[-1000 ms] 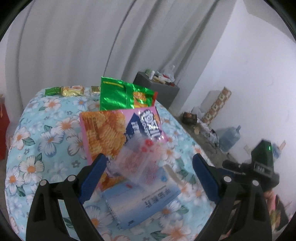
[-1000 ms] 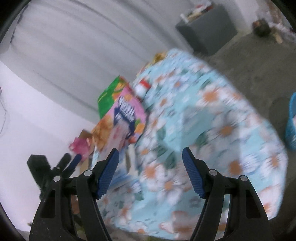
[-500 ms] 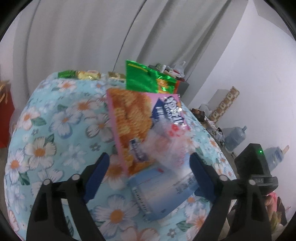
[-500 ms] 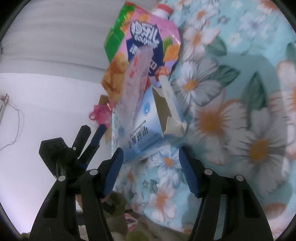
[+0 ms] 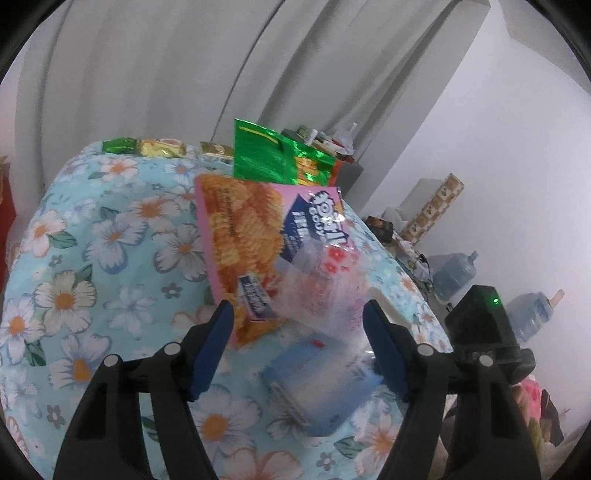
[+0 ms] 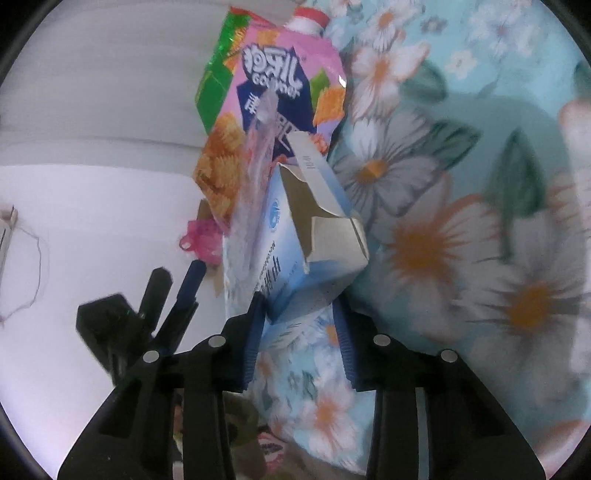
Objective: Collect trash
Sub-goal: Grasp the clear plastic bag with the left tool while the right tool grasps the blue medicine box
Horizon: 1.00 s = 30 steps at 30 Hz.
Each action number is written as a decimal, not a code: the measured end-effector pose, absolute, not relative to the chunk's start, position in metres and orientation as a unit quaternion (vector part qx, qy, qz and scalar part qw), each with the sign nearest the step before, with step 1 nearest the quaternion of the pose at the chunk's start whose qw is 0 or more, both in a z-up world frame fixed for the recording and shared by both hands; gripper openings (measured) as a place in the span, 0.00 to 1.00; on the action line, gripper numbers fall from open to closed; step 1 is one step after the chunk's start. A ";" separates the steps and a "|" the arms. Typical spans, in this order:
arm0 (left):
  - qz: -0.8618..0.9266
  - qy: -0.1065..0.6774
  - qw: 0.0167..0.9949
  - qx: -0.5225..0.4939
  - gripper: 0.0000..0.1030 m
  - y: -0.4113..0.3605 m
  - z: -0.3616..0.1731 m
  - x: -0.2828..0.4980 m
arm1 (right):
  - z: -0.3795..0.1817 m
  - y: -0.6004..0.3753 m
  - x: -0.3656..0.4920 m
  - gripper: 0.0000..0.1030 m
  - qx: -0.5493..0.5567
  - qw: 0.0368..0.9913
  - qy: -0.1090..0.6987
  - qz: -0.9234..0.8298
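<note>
A pile of trash lies on the floral tablecloth (image 5: 92,258): a green foil bag (image 5: 269,158), a pink snack bag (image 5: 243,229), a clear flower-printed wrapper (image 5: 325,291) and an opened pale blue carton (image 5: 321,376). My left gripper (image 5: 297,308) hovers just before the pile. Its jaws are closing, the wrapper's lower edge and the pink bag's corner sit between them, and the pads are not pressing on either. My right gripper (image 6: 298,299) comes from the side. Its jaws are closing on the near end of the pale blue carton (image 6: 295,266), with both pads against it.
Several small candy wrappers (image 5: 147,147) lie along the table's far edge. A red-capped bottle (image 6: 306,18) stands behind the bags. Beyond the table are a grey cabinet (image 5: 349,171) with clutter, water jugs (image 5: 454,273) on the floor, and curtains.
My right gripper swung down to the pile and its jaws narrowed around the carton's end. My left gripper came closer to the pile and its jaws narrowed.
</note>
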<state>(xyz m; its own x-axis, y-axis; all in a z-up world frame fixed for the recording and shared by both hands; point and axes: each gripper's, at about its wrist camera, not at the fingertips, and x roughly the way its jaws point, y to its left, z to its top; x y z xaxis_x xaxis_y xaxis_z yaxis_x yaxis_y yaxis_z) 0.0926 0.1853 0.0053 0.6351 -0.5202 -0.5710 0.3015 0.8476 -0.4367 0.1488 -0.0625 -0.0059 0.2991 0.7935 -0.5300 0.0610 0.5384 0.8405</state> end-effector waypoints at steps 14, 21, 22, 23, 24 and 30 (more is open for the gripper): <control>-0.297 0.405 0.859 -0.100 0.68 0.121 -0.011 0.103 | 0.020 -0.185 0.122 0.57 0.376 0.752 0.516 0.163; -0.296 0.473 0.819 -0.136 0.68 0.101 -0.041 0.132 | 0.006 -0.173 0.126 0.62 0.348 0.761 0.524 0.161; -0.297 0.481 0.811 -0.151 0.68 0.101 -0.046 0.137 | 0.007 -0.176 0.127 0.62 0.347 0.762 0.522 0.161; -0.298 0.491 0.800 -0.172 0.68 0.101 -0.051 0.142 | 0.006 -0.176 0.126 0.62 0.347 0.763 0.522 0.161; -0.297 0.498 0.793 -0.186 0.68 0.102 -0.055 0.147 | 0.005 -0.179 0.125 0.62 0.347 0.763 0.521 0.162; -0.313 0.508 0.761 -0.255 0.68 0.101 -0.062 0.161 | 0.003 -0.187 0.121 0.59 0.359 0.764 0.510 0.167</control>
<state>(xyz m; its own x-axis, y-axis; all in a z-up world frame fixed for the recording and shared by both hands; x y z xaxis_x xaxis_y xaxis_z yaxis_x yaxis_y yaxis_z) 0.1614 0.1005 -0.0624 0.2875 -0.7355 -0.6136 0.2169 0.6740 -0.7062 0.1210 -0.1869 0.0030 0.4248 0.6208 -0.6589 0.1112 0.6866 0.7185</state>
